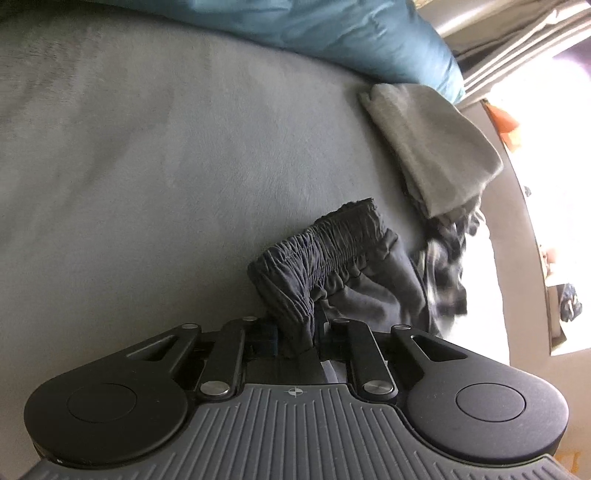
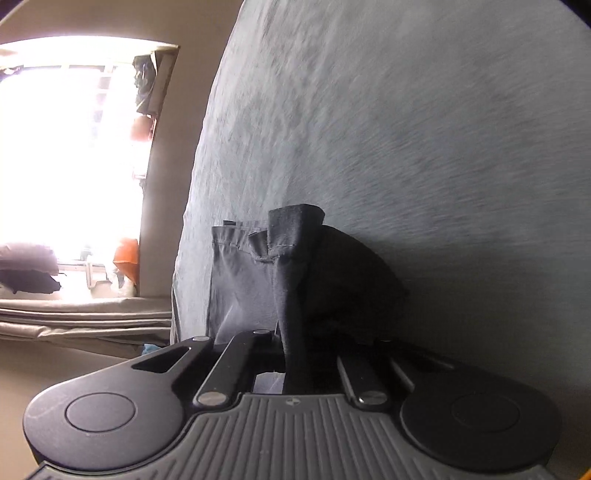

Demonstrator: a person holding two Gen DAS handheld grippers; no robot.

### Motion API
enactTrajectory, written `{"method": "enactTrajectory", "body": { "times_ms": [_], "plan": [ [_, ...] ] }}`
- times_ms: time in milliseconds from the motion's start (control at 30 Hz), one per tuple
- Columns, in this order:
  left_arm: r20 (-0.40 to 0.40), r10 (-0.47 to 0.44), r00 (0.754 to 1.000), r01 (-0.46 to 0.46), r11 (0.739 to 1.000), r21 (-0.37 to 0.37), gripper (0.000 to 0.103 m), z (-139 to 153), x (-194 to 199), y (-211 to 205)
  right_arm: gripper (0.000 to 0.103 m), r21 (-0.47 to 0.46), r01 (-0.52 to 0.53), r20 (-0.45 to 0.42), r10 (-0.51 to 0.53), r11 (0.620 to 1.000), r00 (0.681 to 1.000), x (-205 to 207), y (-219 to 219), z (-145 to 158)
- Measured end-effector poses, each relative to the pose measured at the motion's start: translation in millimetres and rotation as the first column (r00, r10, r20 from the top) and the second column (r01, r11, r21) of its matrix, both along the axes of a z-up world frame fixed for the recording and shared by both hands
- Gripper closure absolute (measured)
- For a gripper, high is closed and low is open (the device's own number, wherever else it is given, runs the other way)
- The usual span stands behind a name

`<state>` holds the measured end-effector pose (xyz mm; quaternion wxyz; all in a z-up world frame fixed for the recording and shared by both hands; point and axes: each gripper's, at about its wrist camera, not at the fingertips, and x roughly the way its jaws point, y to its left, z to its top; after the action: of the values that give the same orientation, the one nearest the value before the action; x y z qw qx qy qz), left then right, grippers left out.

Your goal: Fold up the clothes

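Observation:
A pair of dark grey shorts (image 1: 354,273) with a gathered elastic waistband hangs over the grey bed cover (image 1: 147,166). My left gripper (image 1: 297,338) is shut on the waistband's end, and the fabric bunches up between its fingers. In the right wrist view my right gripper (image 2: 295,354) is shut on a hemmed edge of the same shorts (image 2: 291,266), which stand up in a narrow fold in front of the camera. The fingertips of both grippers are hidden by cloth.
A folded light grey garment (image 1: 432,147) lies on darker patterned clothes (image 1: 443,273) at the bed's right side. A teal pillow (image 1: 332,33) sits at the far end. The bed's edge (image 2: 184,236), a bright window (image 2: 70,158) and a beige wall (image 2: 166,206) are to the left in the right wrist view.

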<state>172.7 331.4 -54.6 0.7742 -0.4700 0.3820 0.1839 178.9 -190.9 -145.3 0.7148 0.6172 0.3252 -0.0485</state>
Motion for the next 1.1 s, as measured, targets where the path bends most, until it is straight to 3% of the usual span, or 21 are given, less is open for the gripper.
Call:
{"method": "enactTrajectory", "body": {
  "times_ms": [200,400,500,567,667,733,767,867,967,1100],
  "plan": [
    [-0.049,-0.085,0.995,0.085,0.996,0.003,0.09,6,-65,-22,0.1,0.005,0.028,-0.013,-0.028,1.0,1.0,-75,-36,8],
    [-0.134,-0.169,0.976,0.17,0.985,-0.008,0.09,3,-138,-44,0.1,-0.024,0.044,-0.077,-0.046,0.999,0.996,-189,-82,18],
    [-0.17,-0.197,0.966,0.19,0.98,-0.053,0.088,-9,-160,-48,0.1,-0.076,0.037,-0.113,-0.045,0.996,0.993,-229,-97,18],
    [-0.173,-0.204,0.964,0.199,0.979,-0.044,0.081,-14,-165,-48,0.097,-0.061,0.028,-0.131,-0.035,0.998,0.991,-238,-105,10],
    [-0.174,-0.258,0.95,0.272,0.961,0.058,0.074,-4,-161,-52,0.09,-0.029,-0.013,-0.16,0.008,1.0,0.987,-237,-114,1],
    [-0.16,-0.286,0.945,0.302,0.949,0.086,0.071,7,-164,-51,0.082,-0.037,-0.042,-0.163,0.035,0.998,0.986,-237,-119,6],
    [-0.153,-0.3,0.941,0.317,0.943,0.098,0.068,13,-166,-51,0.073,-0.054,-0.05,-0.167,0.041,0.997,0.985,-239,-122,12],
    [-0.132,-0.308,0.942,0.324,0.937,0.13,0.065,30,-173,-46,0.063,-0.135,-0.061,-0.188,0.035,0.989,0.981,-255,-132,34],
    [-0.112,-0.313,0.943,0.329,0.929,0.17,0.065,46,-179,-38,0.062,-0.235,-0.045,-0.187,0.001,0.971,0.982,-270,-140,62],
    [-0.09,-0.342,0.935,0.354,0.908,0.224,0.064,56,-169,-34,0.062,-0.418,-0.089,-0.113,0.046,0.904,0.993,-258,-127,112]
  ]
}}
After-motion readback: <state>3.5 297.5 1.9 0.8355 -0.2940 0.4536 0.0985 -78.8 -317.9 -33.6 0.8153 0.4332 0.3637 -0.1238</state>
